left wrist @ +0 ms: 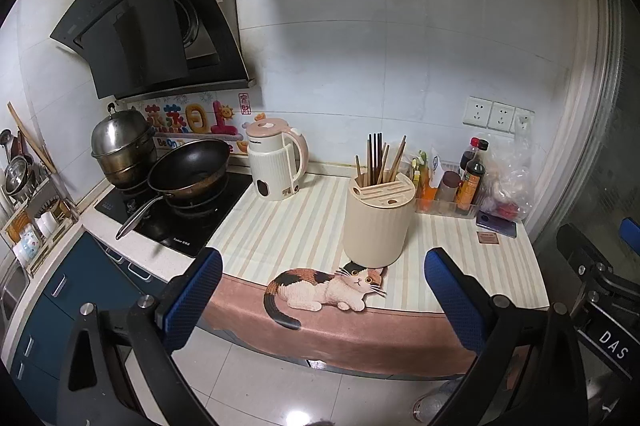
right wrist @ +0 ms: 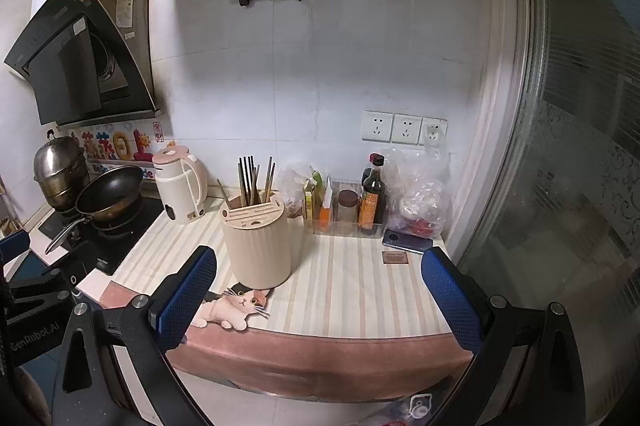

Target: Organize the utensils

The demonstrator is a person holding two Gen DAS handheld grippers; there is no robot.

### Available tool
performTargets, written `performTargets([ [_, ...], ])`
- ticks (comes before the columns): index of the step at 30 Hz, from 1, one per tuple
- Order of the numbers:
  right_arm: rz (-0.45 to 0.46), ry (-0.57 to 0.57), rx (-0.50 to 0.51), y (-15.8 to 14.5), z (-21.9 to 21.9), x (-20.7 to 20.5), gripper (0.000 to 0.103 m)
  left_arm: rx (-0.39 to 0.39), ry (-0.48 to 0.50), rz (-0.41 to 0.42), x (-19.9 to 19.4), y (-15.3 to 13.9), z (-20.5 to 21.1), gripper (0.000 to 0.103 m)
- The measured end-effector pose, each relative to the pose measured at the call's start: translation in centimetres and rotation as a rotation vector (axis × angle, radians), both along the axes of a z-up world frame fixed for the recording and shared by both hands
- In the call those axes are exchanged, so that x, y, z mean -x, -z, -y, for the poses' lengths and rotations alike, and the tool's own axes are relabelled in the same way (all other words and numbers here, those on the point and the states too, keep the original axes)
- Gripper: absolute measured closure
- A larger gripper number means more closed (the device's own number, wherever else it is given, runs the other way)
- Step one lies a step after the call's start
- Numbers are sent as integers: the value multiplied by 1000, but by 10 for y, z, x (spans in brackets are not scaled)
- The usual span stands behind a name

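Observation:
A cream ribbed utensil holder (left wrist: 378, 224) (right wrist: 258, 242) stands on the striped counter mat (left wrist: 288, 226) (right wrist: 352, 290), just behind the printed cat. Several chopsticks (left wrist: 380, 159) (right wrist: 252, 181), dark and wooden, stick up from its rear opening; the slotted wooden top is bare. My left gripper (left wrist: 324, 286) is open, held in front of the counter edge, nothing between its blue pads. My right gripper (right wrist: 320, 286) is open too, at the counter's front edge, right of the holder. The right gripper's body shows at the left wrist view's right edge.
Left of the mat, a black wok (left wrist: 188, 167) and steel pot (left wrist: 122, 141) sit on the stove. A pink-and-cream kettle (left wrist: 276, 161) stands behind the holder. Sauce bottles (right wrist: 372, 197), a plastic bag (right wrist: 418, 193) and a phone (right wrist: 406, 241) crowd the back right corner. A dish rack (left wrist: 36, 218) stands far left.

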State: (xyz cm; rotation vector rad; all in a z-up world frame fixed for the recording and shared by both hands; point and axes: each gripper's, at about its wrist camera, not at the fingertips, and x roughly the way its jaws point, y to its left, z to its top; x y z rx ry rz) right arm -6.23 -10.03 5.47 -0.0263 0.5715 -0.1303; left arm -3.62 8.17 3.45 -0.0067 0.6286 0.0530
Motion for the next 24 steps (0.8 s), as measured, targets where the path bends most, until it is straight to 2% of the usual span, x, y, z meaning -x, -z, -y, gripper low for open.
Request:
performTargets([
  [24, -4, 3, 4, -3, 3, 6, 0, -6, 3, 9, 3, -2, 1, 0],
])
